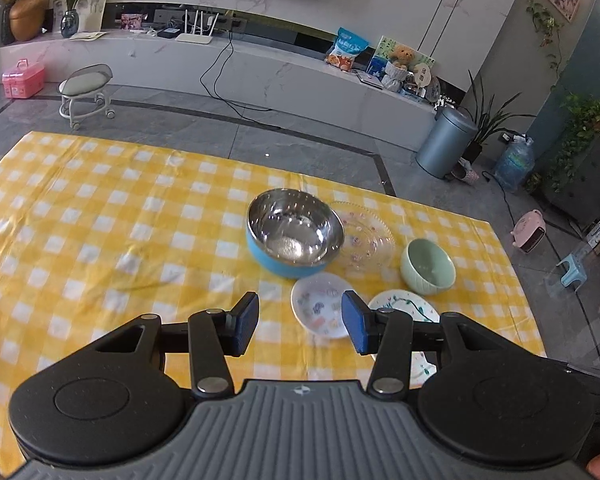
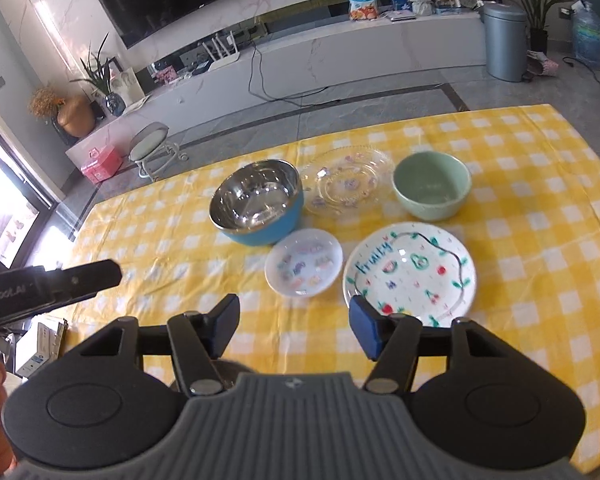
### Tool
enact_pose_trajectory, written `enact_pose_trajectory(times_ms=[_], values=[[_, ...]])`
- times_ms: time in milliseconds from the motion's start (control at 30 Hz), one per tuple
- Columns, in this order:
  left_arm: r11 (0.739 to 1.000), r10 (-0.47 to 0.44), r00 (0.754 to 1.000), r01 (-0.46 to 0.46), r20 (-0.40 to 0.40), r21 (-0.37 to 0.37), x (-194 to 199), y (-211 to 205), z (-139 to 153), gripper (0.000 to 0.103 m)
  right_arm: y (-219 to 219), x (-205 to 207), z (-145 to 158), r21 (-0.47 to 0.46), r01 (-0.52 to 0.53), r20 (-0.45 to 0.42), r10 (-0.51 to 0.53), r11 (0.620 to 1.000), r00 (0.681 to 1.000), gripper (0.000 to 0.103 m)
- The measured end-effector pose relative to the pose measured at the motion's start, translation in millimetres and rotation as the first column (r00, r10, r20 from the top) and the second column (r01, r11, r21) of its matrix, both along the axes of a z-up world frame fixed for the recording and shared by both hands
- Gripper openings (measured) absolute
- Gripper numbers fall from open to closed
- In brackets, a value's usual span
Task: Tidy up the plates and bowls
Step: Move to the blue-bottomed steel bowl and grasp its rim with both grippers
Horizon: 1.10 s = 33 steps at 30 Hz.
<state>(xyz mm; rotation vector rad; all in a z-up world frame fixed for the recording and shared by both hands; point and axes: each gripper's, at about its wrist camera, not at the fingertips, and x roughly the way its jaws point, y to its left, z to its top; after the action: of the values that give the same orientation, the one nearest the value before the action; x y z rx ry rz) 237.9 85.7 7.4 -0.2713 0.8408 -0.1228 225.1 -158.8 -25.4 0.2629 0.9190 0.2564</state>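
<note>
right claw point(image 2: 294, 326) above "fruity" plate point(image 2: 410, 274)

A table under a yellow-and-white checked cloth point(image 2: 540, 240) carries five dishes grouped together: a steel bowl with a blue outside point(image 2: 256, 202), a clear glass plate point(image 2: 346, 184) and a green bowl point(image 2: 432, 184) toward the far edge, a small patterned saucer point(image 2: 303, 262) and a fruit-painted plate point(image 2: 410, 274) nearer.
</note>
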Motion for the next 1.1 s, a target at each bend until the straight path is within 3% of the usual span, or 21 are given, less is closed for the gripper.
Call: enact_pose_trajectory(times_ms=[167,267,367,500,733,800,900,1000,1100], values=[[0.999,-0.051,0.997,0.051,-0.055,0.010,50,4,-14,0.054,10,56,-12,0.051,-0.045,-0.108,0.050,0.998,0.993,0.060],[0.999,-0.051,0.990,0.049,-0.135,-0.024,86,11,-30,0.054,15,96,-26,0.076,-0.034,-0.179,0.047,0.997,0.983,0.060],[0.998,-0.028,0.987,0.019,-0.158,-0.060,118,21,-47,0.054,21,136,-38,0.044,-0.008,-0.204,0.017,0.999,0.979,0.057],[1.000,-0.020,0.983,0.018,-0.183,-0.015,155,23,-69,0.054,29,179,-55,-0.004,0.014,-0.235,-0.015,1.000,0.972,0.050],[1.000,0.020,0.962,-0.014,-0.272,0.023,195,29,-106,0.037,53,226,-85,-0.075,-0.027,-0.276,0.005,0.997,0.961,0.041],[1.000,0.022,0.959,-0.021,-0.281,0.006,200,30,-112,0.033,59,233,-94,-0.076,-0.040,-0.297,0.016,0.996,0.955,0.034],[1.000,0.015,0.953,-0.021,-0.303,-0.019,203,31,-118,0.019,65,240,-104,-0.079,-0.051,-0.312,0.024,0.996,0.950,0.031],[0.998,0.009,0.947,-0.028,-0.322,-0.055,206,31,-123,0.013,67,244,-109,-0.073,-0.062,-0.322,0.035,0.995,0.946,0.019],[0.999,0.007,0.948,-0.020,-0.319,-0.036,207,27,-123,0.007,69,244,-112,-0.081,-0.066,-0.330,0.036,0.994,0.943,0.014]])
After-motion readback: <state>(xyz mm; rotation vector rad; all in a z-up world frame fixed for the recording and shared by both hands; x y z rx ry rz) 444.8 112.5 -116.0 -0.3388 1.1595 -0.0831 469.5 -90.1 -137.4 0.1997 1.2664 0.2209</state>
